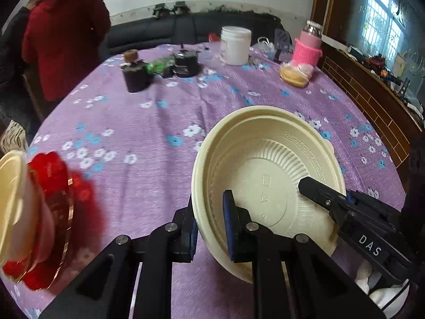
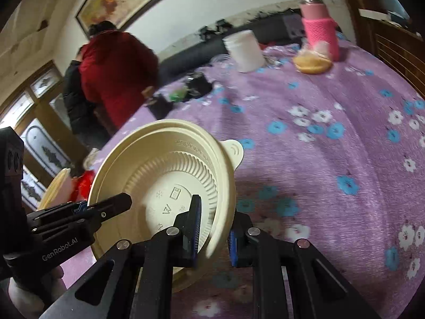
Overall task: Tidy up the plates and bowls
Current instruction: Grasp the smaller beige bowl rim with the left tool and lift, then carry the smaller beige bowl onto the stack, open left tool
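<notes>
A cream plastic bowl (image 1: 268,175) is held tilted above the purple flowered tablecloth (image 1: 148,122), its inside facing both cameras. My left gripper (image 1: 209,226) is shut on its left rim, one finger inside and one outside. My right gripper (image 2: 212,228) is shut on the bowl's right rim (image 2: 225,186). Each gripper shows in the other's view: the right one at the right in the left wrist view (image 1: 345,207), the left one at the left in the right wrist view (image 2: 79,212). A stack of a cream bowl (image 1: 13,207) on red plates (image 1: 61,212) sits at the left table edge.
At the far side of the table stand a white jar (image 1: 235,45), a bottle in a pink sleeve (image 1: 308,45), bagged bread (image 1: 294,75) and dark small containers (image 1: 135,74). A person in red (image 1: 63,32) stands at the far left. A wooden cabinet (image 1: 372,101) runs along the right.
</notes>
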`<state>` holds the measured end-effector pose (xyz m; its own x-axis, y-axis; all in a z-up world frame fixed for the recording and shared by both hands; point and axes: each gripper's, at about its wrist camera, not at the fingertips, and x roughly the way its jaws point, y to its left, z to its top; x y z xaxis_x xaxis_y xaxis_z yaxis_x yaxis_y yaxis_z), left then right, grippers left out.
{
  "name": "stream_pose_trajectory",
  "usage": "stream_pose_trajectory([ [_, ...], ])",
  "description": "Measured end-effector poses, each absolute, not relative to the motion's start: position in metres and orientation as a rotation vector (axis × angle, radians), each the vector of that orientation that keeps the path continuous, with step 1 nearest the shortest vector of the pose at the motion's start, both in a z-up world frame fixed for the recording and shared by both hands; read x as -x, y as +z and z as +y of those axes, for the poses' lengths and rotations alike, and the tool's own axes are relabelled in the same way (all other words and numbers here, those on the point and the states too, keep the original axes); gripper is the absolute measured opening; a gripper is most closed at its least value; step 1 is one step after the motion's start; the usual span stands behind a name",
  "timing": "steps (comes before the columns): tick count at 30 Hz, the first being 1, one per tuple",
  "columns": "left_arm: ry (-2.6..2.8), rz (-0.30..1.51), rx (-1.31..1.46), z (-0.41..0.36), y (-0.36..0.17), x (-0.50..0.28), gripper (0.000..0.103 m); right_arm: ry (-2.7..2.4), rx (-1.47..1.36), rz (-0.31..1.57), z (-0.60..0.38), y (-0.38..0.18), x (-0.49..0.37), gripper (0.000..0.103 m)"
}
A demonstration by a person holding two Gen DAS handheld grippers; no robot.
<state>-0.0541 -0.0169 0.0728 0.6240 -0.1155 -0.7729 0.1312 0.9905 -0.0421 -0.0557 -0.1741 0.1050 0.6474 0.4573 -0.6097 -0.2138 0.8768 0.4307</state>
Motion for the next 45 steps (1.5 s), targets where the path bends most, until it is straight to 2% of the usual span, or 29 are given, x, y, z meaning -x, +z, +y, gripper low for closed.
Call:
stream_pose_trajectory([
  [9, -0.075, 0.803, 0.003, 0.034, 0.102, 0.092, 0.017, 0.476, -0.348, 0.736, -0.127, 0.131, 0.080, 0.019],
  [21, 0.053, 0.731, 0.097, 0.122, 0.126, 0.125, 0.017, 0.578, -0.193, 0.706, -0.031, 0.173, 0.086, 0.020],
  [36, 0.208, 0.686, 0.158, 0.208, 0.136, 0.138, 0.020, 0.666, -0.035, 0.682, 0.078, 0.198, 0.082, 0.020],
  [45, 0.229, 0.662, 0.146, 0.237, 0.154, 0.129, 0.022, 0.680, 0.004, 0.659, 0.110, 0.215, 0.071, 0.020],
])
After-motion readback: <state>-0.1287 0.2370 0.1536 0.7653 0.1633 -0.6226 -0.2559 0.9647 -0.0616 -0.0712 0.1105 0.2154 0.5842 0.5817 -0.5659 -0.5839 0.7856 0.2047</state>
